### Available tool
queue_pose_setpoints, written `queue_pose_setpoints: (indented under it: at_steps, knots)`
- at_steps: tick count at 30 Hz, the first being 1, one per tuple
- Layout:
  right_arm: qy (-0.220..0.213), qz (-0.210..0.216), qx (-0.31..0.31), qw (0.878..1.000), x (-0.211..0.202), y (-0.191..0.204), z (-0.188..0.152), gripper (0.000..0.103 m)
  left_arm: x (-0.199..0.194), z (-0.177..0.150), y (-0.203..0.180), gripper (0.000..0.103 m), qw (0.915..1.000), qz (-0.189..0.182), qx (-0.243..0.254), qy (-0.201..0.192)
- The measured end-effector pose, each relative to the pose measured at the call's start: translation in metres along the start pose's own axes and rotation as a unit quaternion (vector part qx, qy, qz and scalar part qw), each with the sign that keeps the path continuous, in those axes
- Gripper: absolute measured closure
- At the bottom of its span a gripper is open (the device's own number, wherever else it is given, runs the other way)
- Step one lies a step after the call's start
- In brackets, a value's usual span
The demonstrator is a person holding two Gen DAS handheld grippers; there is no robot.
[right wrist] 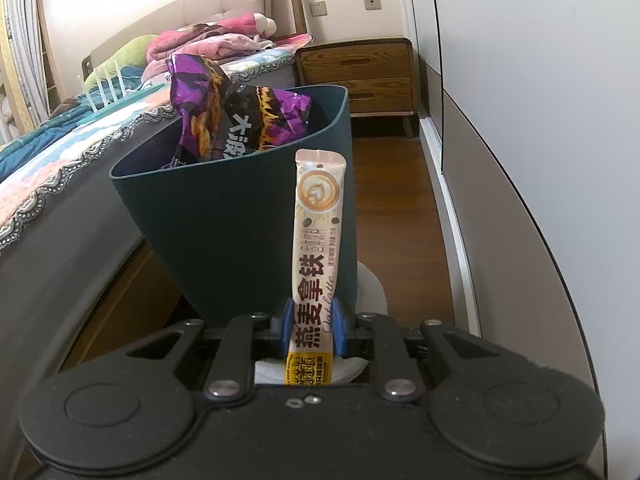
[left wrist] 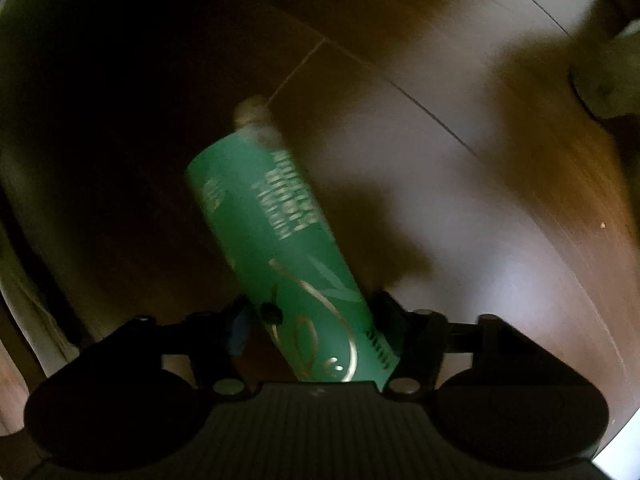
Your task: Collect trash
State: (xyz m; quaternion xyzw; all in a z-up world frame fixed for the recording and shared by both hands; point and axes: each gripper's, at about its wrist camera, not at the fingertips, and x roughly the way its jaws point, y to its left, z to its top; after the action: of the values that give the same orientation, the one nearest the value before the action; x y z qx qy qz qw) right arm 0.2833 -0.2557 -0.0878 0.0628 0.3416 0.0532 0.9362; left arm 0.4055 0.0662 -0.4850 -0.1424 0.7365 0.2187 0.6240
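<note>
Left gripper (left wrist: 316, 320): pointing down at dark wood floor (left wrist: 460, 200); open planks to the right. Green bottle (left wrist: 276, 240) sits between its fingers, long axis slanting, cap away from the camera; whether the fingers press it cannot be told.

Right gripper (right wrist: 311, 324): fingers narrow, clamped on coffee sachet (right wrist: 316, 248), upright. Dark bin (right wrist: 240, 216) just behind, purple wrapper (right wrist: 236, 116) jutting over its rim. Bed (right wrist: 60, 152) left, wardrobe (right wrist: 520, 120) right, floor strip between; nightstand (right wrist: 360, 76) beyond.
</note>
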Motion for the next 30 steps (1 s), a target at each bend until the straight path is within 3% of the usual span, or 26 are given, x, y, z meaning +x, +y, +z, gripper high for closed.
queue_pose_setpoints:
  at_steps: [4,8,14,21,30]
  knots:
    - [-0.001,-0.002,0.005,1.000,-0.001,0.000,-0.001,0.083,-0.009,-0.004,-0.022,0.052,0.9981,0.032,0.053,-0.003]
    - [-0.003,-0.004,0.011,1.000,-0.003,-0.001,0.000,0.084,-0.030,-0.012,-0.038,0.053,0.9961,0.018,0.084,-0.020]
    - [-0.012,-0.002,0.027,1.000,-0.010,-0.002,0.006,0.084,-0.103,-0.030,-0.065,0.055,0.9883,-0.042,0.129,-0.070]
    - [-0.031,0.000,0.043,0.999,-0.026,-0.004,0.021,0.084,-0.207,-0.059,-0.082,0.055,0.9646,-0.113,0.180,-0.157]
    - [-0.055,-0.001,0.056,0.997,-0.046,-0.001,0.047,0.084,-0.333,-0.092,-0.063,0.055,0.9217,-0.197,0.226,-0.247]
